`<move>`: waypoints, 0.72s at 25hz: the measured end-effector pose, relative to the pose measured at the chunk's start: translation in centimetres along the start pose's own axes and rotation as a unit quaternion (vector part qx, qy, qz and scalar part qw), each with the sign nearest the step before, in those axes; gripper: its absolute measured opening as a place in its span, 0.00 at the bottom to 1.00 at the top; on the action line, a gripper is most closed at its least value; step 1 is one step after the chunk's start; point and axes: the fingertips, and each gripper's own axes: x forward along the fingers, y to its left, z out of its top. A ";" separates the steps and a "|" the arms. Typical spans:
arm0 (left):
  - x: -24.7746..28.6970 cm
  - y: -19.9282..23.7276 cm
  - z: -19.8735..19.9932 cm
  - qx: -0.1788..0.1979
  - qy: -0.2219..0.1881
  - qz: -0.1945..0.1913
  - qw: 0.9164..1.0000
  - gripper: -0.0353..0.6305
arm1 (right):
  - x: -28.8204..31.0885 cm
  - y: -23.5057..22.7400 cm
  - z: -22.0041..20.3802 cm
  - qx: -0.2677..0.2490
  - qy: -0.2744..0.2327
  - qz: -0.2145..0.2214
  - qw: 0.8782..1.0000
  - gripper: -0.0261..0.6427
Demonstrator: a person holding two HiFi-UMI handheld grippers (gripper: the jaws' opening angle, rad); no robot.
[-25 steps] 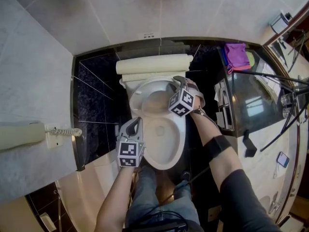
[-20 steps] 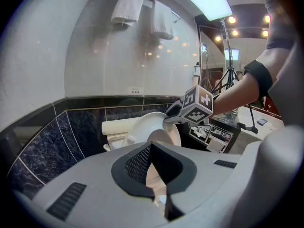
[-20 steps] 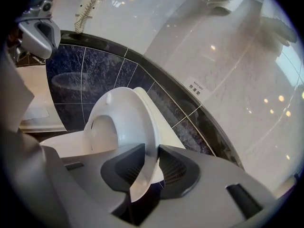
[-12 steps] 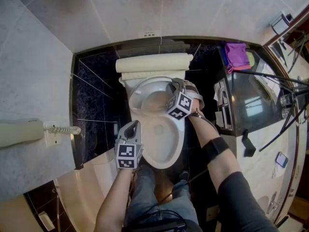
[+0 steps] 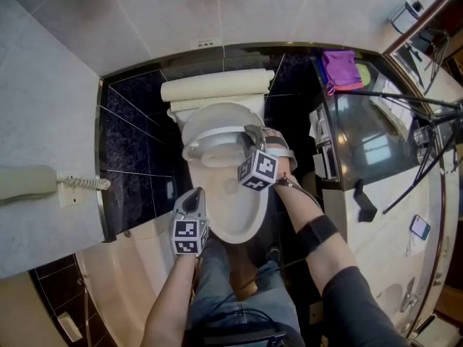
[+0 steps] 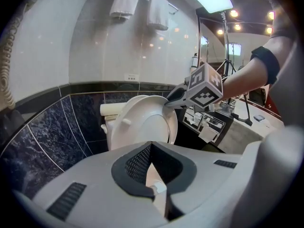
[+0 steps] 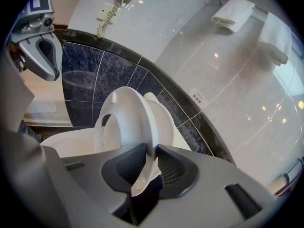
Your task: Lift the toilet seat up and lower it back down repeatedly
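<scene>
The right hand-held gripper [image 5: 250,133] [image 7: 151,152] is clamped on the right edge of the toilet seat [image 5: 208,137] [image 7: 135,118]. Its jaws have just been closing, and the seat rim is seen between the dark pads [image 7: 168,167] with both pressed on it. The toilet seat is held part-way up, tilted above the rear of the toilet bowl [image 5: 239,219], with its front edge clear of the bowl rim. The underside of the seat [image 6: 121,127] is turned toward the left gripper view. The lid [image 5: 217,114] is stood upright behind the seat at the back of the bowl, against the cistern [image 5: 217,87].

The left hand-held gripper [image 5: 197,194] [image 6: 151,148] is held just beside the left front of the bowl. Its jaws are brought together at the tips and nothing is gripped; contact with the bowl cannot be judged.

A phone handset [image 5: 25,183] is mounted on the wall well left of the bowl. A purple cloth [image 5: 338,67] is laid on the bench [image 5: 376,215] to the right rear of the bowl. Two towels [image 7: 232,12] are hung on the wall high above the bowl. Dark tiles [image 5: 134,143] are seen on the lower wall left of the bowl.
</scene>
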 end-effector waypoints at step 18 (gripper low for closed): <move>-1.0 -7.8 -10.2 -0.049 0.039 0.035 0.997 0.05 | -10.6 13.5 -4.2 -0.078 -0.033 0.026 0.996 0.17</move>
